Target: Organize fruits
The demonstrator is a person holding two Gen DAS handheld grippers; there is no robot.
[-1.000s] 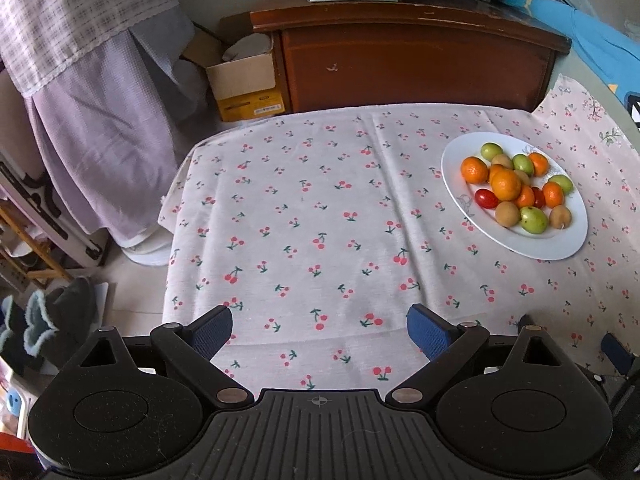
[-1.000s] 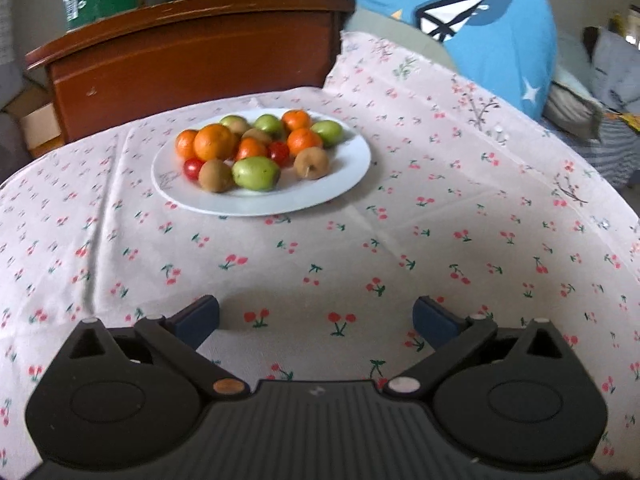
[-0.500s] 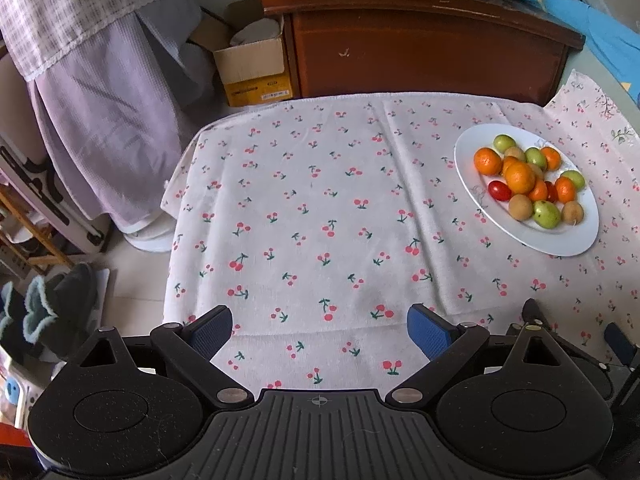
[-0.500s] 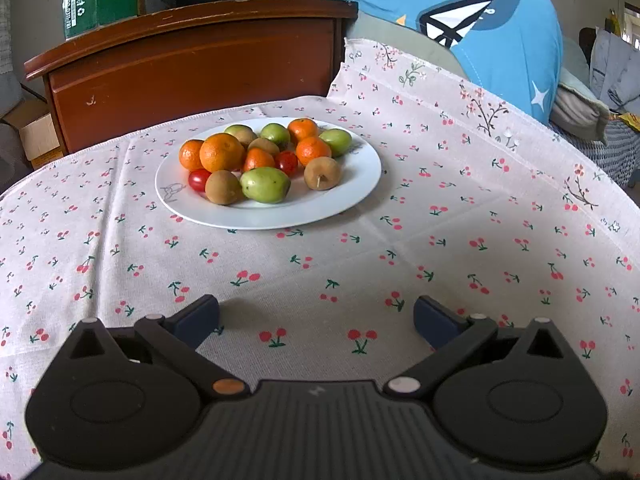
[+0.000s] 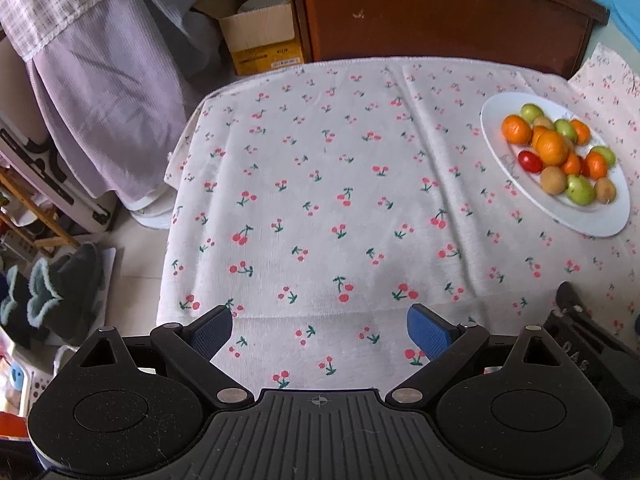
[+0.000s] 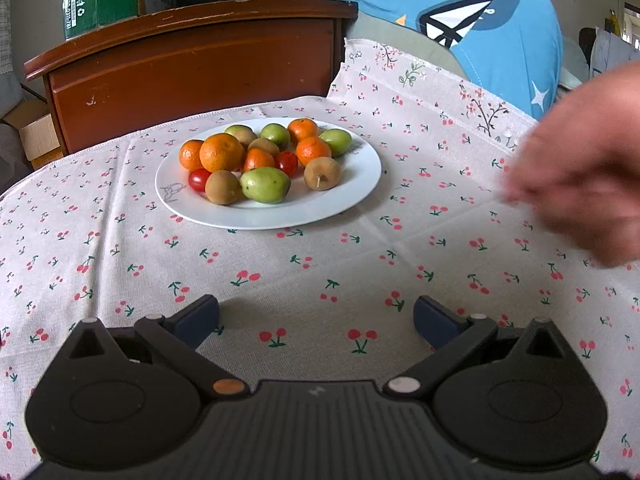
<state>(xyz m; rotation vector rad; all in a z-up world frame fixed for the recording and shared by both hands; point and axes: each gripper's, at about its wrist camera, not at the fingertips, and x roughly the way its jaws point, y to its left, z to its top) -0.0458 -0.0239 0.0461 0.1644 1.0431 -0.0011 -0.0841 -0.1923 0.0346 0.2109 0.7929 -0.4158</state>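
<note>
A white plate [image 6: 344, 204] on the cherry-print tablecloth holds a pile of fruit: oranges [image 6: 221, 152], green fruits [image 6: 265, 185], brown kiwis [image 6: 322, 173] and red cherry tomatoes [image 6: 199, 179]. In the left wrist view the plate [image 5: 600, 222] sits at the far right. My left gripper [image 5: 319, 330] is open and empty over the table's near edge. My right gripper [image 6: 316, 316] is open and empty, low over the cloth in front of the plate. Part of it shows in the left wrist view [image 5: 580, 328].
A blurred bare hand [image 6: 580, 184] reaches over the table at the right. A wooden cabinet [image 6: 192, 64] stands behind the table. A cardboard box [image 5: 260, 36], hanging cloth [image 5: 100, 80] and slippers [image 5: 48, 292] lie on the floor to the left.
Both grippers have pulled back and up, so the plate looks nearer in the right view. A bare hand has come into the right view from the right.
</note>
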